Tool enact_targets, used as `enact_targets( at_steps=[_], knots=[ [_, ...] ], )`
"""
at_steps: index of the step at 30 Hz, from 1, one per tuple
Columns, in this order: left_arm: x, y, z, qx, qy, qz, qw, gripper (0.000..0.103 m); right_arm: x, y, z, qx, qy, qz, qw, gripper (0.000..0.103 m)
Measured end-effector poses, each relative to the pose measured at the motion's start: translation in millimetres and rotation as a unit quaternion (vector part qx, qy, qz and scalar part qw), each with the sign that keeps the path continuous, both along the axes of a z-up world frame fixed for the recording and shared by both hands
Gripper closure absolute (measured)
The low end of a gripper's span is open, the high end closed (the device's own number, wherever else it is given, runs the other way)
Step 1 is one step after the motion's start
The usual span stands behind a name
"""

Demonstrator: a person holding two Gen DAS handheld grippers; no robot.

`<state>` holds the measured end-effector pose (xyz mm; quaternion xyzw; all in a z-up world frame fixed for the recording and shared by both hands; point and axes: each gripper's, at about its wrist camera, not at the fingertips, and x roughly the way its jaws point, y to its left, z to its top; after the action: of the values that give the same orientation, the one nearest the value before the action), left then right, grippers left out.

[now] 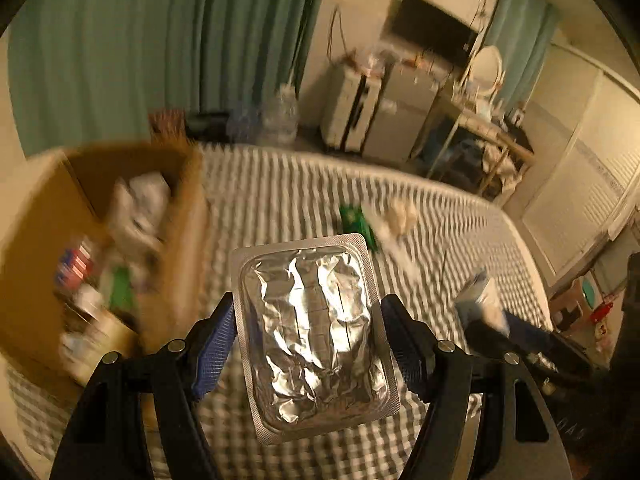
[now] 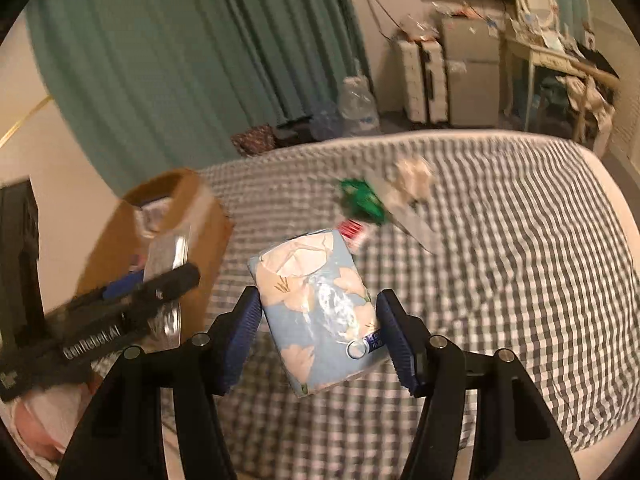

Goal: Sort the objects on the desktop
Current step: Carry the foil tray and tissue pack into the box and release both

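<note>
Foil blister pack (image 1: 316, 336) lengthwise along left tongs (image 1: 308, 344), seemingly tilted.

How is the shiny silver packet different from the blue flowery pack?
The silver foil packet is flat, crinkled and mirror-bright; the blue tissue pack is thicker and soft-looking, printed with pale flowers. The foil packet has a flat sealed border; the tissue pack has none. The foil packet sits in the left tool; the tissue pack sits in the right tool. Both are rectangular, gripped by their side edges and held above the checkered cover.
</note>
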<state>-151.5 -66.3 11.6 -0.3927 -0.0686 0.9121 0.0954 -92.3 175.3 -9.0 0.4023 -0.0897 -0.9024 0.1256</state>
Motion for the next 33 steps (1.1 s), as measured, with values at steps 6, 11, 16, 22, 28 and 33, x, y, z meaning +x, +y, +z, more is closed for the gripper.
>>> enact_targets(
  at_steps=[6,11,16,22,28,33],
  knots=[
    [10.8,-75.5,39.9,-0.025,0.017,0.017,0.9994,0.03,6.5,-70.3,39.5,-0.002,0.031,0.053,0.998,0.044],
    [12.0,-127.7,36.6,-0.032,0.021,0.042,0.9984,0.03,-12.9,-142.7,44.6,-0.052,0.02,0.118,0.991,0.043],
    [2.0,-177.7,0.6,-0.009,-0.005,0.091,0.9958,0.03,-43.5,-205.8,28.7,-0.09,-0.023,0.147,0.985,0.043],
    [-11.8,-200.6,-44.7,-0.015,-0.043,0.107,0.9932,0.03,-68.1,-240.3,3.3,-0.07,-0.043,0.148,0.986,0.042],
    [-18.8,-190.8,-58.9,-0.028,-0.057,0.101,0.9928,0.005,-75.6,-251.1,2.9,-0.051,-0.004,0.126,0.991,0.008],
    [-8.6,-170.9,-55.3,-0.07,-0.053,0.107,0.9904,0.004,-65.7,-227.6,20.0,-0.051,0.036,0.105,0.993,0.008]
  ],
)
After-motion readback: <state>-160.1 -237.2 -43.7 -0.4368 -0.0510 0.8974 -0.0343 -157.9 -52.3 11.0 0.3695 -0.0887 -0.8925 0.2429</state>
